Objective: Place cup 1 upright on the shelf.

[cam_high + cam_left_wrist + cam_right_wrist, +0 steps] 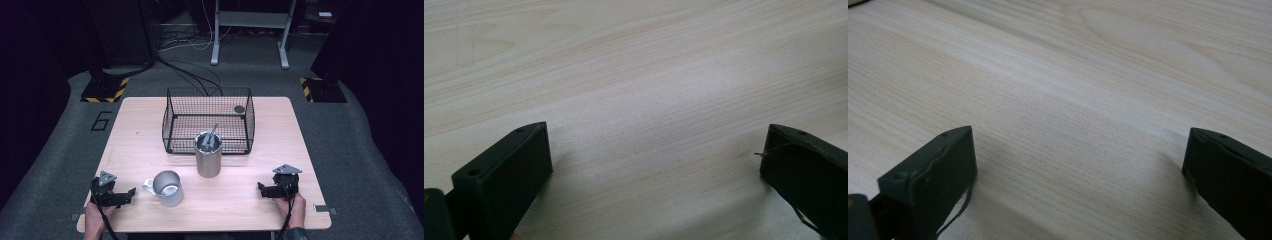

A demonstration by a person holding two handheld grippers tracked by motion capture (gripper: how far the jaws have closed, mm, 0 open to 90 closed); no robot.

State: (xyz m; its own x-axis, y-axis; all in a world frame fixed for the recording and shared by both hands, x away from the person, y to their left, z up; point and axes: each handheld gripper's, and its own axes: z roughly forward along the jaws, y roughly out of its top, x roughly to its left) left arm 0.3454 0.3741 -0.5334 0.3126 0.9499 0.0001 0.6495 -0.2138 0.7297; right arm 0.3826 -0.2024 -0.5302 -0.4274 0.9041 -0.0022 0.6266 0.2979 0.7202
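A steel mug [167, 188] with a handle sits near the front of the wooden table [135, 125]. Behind it stands a tall steel canister [208, 154] with utensils sticking out of it. A black wire basket [208, 120] sits behind that, with a small dark round object [239, 109] inside at its back right. My left gripper [131, 192] rests on the table at the front left, open, just left of the mug. My right gripper [260, 189] rests at the front right, open. In both gripper views the jaws stand wide apart over bare wood: left gripper [656, 152], right gripper [1080, 150].
Beyond the table lie grey carpet, loose cables [200, 75], a white frame stand [250, 25] and two bases with yellow-black hazard tape [105, 90]. Bare wood stretches between the mug and my right gripper.
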